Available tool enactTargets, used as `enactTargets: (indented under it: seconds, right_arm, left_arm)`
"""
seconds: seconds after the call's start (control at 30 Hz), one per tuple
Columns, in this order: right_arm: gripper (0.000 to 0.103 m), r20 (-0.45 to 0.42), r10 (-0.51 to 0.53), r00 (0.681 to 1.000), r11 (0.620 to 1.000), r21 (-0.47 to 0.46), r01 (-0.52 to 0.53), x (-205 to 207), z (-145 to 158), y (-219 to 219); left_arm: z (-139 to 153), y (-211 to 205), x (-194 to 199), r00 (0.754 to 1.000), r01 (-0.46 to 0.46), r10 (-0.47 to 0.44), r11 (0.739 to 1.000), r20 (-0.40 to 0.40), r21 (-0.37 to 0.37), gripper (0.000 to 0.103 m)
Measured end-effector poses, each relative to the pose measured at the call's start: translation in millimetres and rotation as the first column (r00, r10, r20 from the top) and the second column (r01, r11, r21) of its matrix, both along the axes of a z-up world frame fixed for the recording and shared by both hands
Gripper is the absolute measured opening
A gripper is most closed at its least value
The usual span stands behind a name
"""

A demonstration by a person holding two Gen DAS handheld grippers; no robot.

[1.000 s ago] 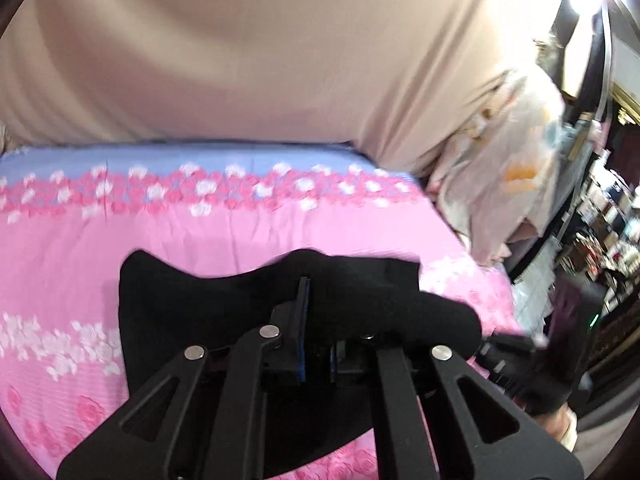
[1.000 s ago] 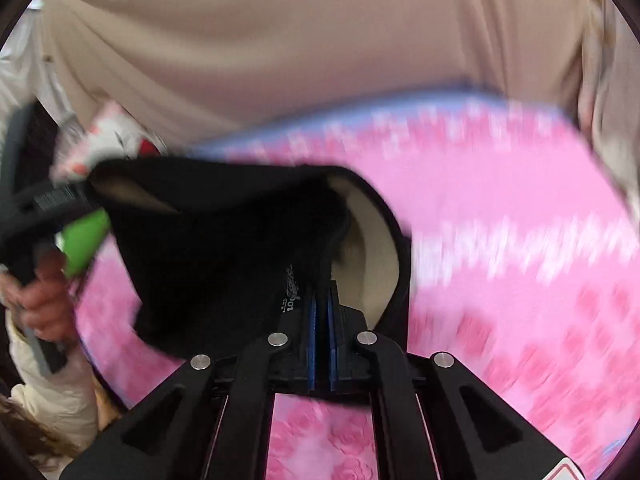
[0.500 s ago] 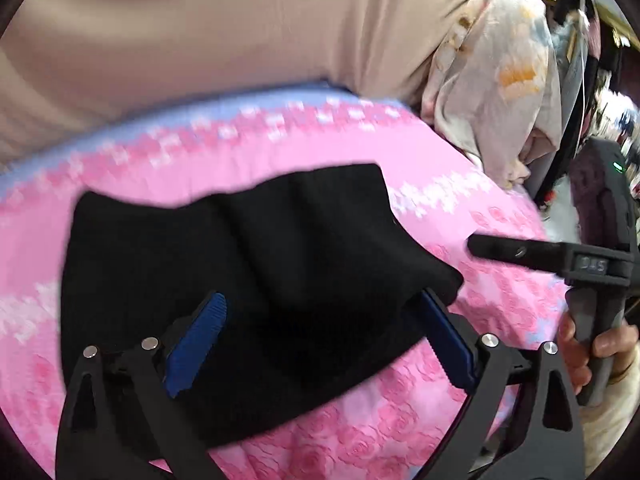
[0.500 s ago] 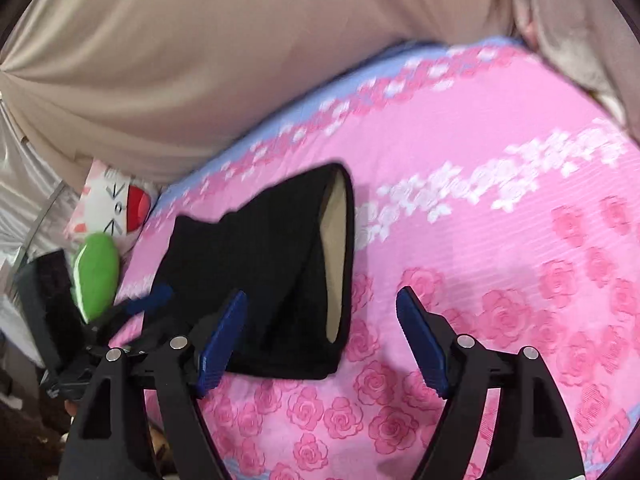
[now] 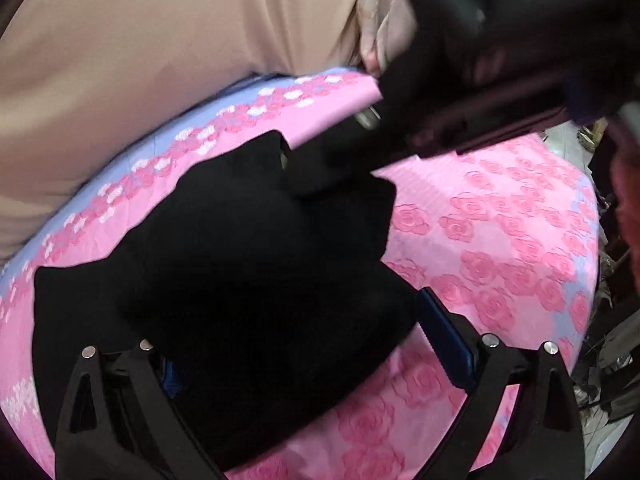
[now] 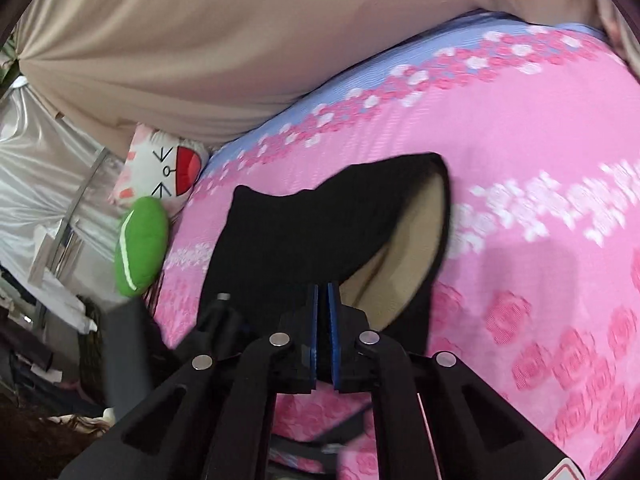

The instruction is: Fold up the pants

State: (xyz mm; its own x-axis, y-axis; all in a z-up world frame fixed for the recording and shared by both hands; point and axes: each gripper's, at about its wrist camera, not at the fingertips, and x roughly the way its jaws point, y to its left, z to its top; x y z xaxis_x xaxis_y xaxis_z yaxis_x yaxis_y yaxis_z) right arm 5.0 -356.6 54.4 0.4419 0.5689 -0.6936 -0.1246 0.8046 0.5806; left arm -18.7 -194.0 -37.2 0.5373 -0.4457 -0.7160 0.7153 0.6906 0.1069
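Observation:
The black pants [image 5: 248, 272] lie folded on the pink floral bedsheet [image 5: 500, 240]. My left gripper [image 5: 312, 352] is open, its blue pads wide apart over the near edge of the pants; the left pad is mostly hidden by the cloth. My right gripper [image 6: 323, 300] is shut on the near edge of the pants [image 6: 312, 232], beside their beige lining [image 6: 416, 236]. In the left wrist view the right gripper [image 5: 332, 160] reaches in from the upper right onto the pants' far edge.
A beige curtain [image 6: 240, 40] hangs behind the bed. A white cartoon cushion [image 6: 164, 168] and a green plush [image 6: 140, 244] sit at the bed's left edge. Clutter stands beyond the bed's right side [image 5: 608, 380].
Both grippers let go of the pants about half a second ago. Since then the right gripper has shut again on the pants' edge. The left gripper stays open.

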Motion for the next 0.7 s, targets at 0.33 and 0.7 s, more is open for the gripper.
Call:
enactTargets:
  seconds: [0.33,0.7]
  right_arm:
    - [0.050,0.124,-0.157,0.980,0.982,-0.086,0.168,-24,22,-23]
    - [0.050,-0.035,-0.154,0.987,0.979,-0.144,0.148,-16,-64,16]
  left_arm:
    - [71,155,78,0.941,-0.315,0.239,0.878,-0.240,-0.360,0.011]
    - [90,436,62,0.583,-0.796,0.796,0.519,-0.162,-0.312,0.011]
